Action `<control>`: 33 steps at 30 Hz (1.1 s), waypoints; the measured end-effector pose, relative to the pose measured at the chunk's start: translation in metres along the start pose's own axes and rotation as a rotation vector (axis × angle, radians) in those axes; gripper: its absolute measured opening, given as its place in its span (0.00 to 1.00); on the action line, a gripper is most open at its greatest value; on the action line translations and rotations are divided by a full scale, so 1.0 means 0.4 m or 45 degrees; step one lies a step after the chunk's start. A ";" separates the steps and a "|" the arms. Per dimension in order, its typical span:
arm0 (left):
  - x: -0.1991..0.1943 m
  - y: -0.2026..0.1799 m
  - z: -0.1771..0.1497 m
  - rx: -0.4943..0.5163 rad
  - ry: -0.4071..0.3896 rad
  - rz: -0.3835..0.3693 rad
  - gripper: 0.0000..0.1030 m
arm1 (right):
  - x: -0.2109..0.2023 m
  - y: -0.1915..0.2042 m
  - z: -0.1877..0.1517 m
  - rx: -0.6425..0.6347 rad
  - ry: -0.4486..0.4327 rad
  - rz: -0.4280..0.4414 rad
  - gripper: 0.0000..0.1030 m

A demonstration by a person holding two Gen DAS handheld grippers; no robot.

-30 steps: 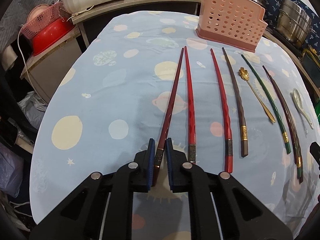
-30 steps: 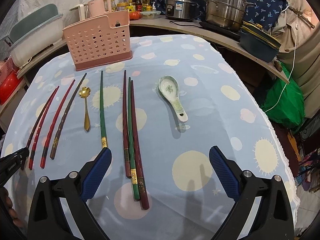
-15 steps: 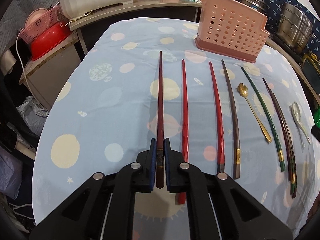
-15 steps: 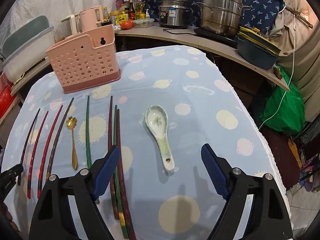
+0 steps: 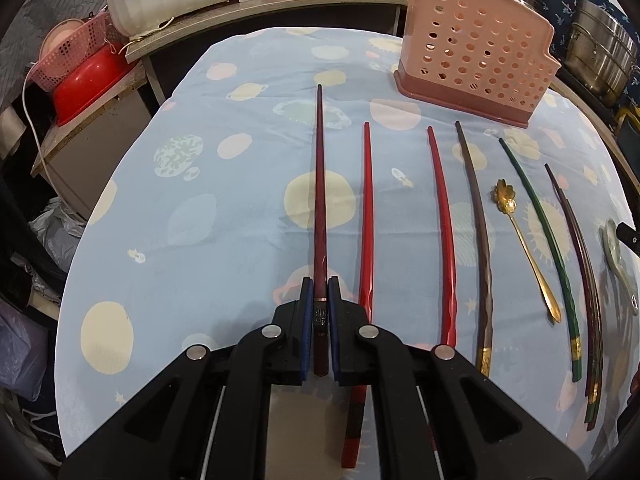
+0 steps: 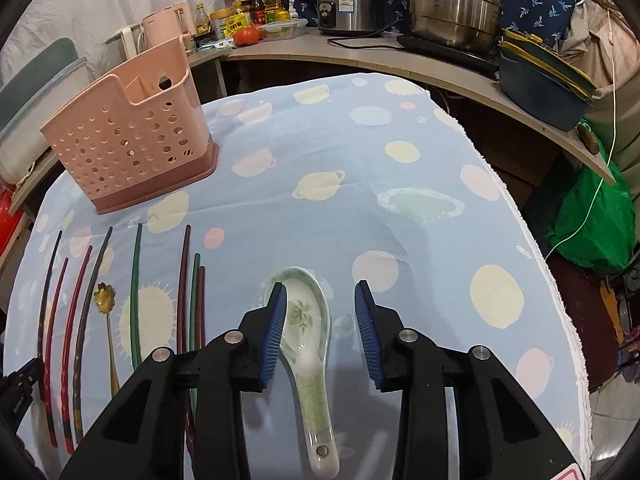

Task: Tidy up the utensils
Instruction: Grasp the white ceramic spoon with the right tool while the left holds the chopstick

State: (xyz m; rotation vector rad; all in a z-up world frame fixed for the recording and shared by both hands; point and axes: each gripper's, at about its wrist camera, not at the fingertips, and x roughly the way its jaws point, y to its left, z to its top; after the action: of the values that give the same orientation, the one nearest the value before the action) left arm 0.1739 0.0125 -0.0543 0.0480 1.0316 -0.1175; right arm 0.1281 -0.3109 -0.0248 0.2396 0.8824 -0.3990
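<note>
Both grippers are picking utensils off the spotted tablecloth (image 5: 224, 184) for the pink holder (image 5: 476, 64).

The left gripper (image 5: 320, 292) is clamping the butt of a dark maroon chopstick (image 5: 320, 184), which is pointing straight ahead just beside a red chopstick (image 5: 366, 216). The right gripper (image 6: 320, 304) has just been closing; its pads are straddling the ceramic soup spoon (image 6: 308, 332) lying on the cloth, with the right pad not yet touching it. Next, I judge, it is needing a firm pinch on the spoon, then a carry to the pink holder (image 6: 128, 136).
</note>
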 end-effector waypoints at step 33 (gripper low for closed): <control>-0.093 0.017 -0.028 -0.005 -0.028 -0.052 0.07 | -0.125 0.014 -0.061 0.013 -0.031 0.112 0.05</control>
State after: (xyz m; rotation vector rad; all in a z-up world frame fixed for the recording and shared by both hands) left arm 0.1464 0.0231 -0.0281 0.0217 1.0108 -0.1529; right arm 0.0852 -0.2852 -0.0002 0.2815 0.8427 -0.3245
